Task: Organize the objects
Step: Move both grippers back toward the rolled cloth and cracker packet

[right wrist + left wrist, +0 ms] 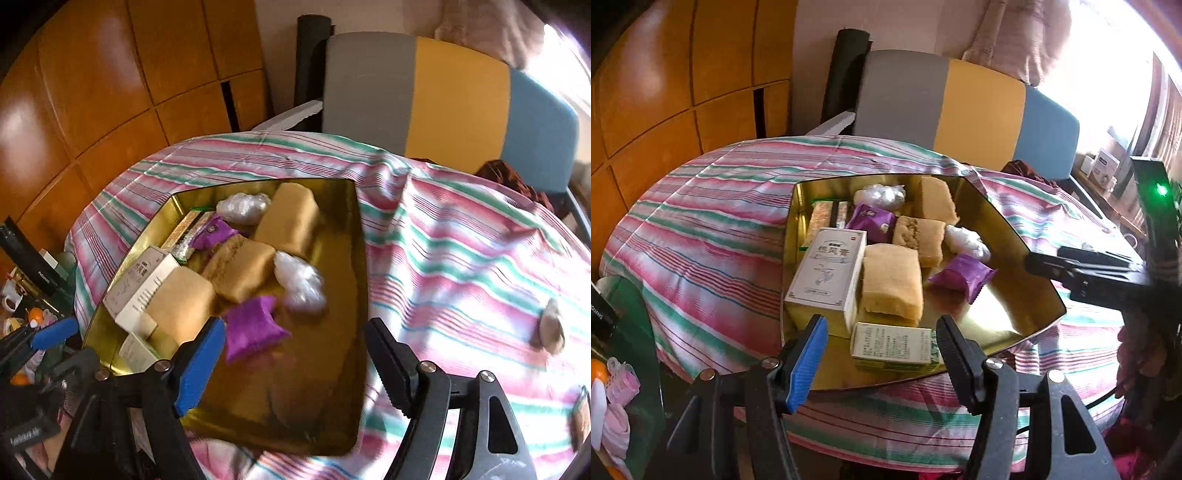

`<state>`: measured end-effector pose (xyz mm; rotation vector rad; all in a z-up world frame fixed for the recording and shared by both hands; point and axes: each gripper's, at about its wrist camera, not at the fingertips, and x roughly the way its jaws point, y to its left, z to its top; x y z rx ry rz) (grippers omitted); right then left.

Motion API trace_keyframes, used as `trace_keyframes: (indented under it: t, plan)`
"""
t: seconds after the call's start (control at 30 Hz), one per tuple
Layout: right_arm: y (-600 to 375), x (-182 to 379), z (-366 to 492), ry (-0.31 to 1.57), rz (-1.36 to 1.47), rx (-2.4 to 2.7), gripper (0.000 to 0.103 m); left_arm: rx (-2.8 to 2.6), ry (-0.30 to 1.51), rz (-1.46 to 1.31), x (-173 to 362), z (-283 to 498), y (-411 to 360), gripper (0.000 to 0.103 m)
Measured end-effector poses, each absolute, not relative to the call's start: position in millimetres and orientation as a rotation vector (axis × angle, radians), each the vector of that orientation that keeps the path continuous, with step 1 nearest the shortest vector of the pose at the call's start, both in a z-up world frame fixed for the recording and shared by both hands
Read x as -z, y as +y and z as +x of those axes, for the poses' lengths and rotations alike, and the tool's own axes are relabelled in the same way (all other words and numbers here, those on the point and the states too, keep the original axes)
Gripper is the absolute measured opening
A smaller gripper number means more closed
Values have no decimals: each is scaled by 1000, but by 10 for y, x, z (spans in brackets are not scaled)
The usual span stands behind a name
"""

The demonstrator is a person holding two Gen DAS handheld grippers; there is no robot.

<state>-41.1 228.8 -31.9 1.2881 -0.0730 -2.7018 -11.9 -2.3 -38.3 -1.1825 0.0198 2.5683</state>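
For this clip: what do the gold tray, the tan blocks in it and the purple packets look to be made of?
Gold tray: probably thin metal with a polished finish, since its walls mirror the contents. Tan blocks: porous and matte, like sponge or sponge cake; which one is unclear. Purple packets: glossy plastic film, with crimped ends and crinkles.

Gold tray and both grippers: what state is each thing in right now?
Gold tray: on the striped cloth, partly filled.
White box: in the tray, lying flat.
Cakes: three, in the tray.
Purple packets: two, in the tray.
Left gripper: open, empty.
Right gripper: open, empty.
Brown item: outside the tray, on the cloth.
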Motion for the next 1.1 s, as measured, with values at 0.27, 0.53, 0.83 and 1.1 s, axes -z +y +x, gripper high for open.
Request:
trace_keyframes:
  t: [0.27, 0.53, 0.83, 1.1]
  plan:
    - [2993, 280, -24, -176, 1342, 2796, 82, -2497, 70, -1163, 352, -72, 250, 62]
    - [4025, 235, 387, -343, 1457, 2958, 82, -2413, 150, -1128, 312, -1, 608, 62]
    - [5250, 108, 982, -648, 1514, 3229, 86, -2310, 198, -1056, 149, -40, 1122, 62]
    - [5892, 209, 1540, -1233, 1283, 3348, 87, -2192, 311, -1036, 147, -59, 1919, 62]
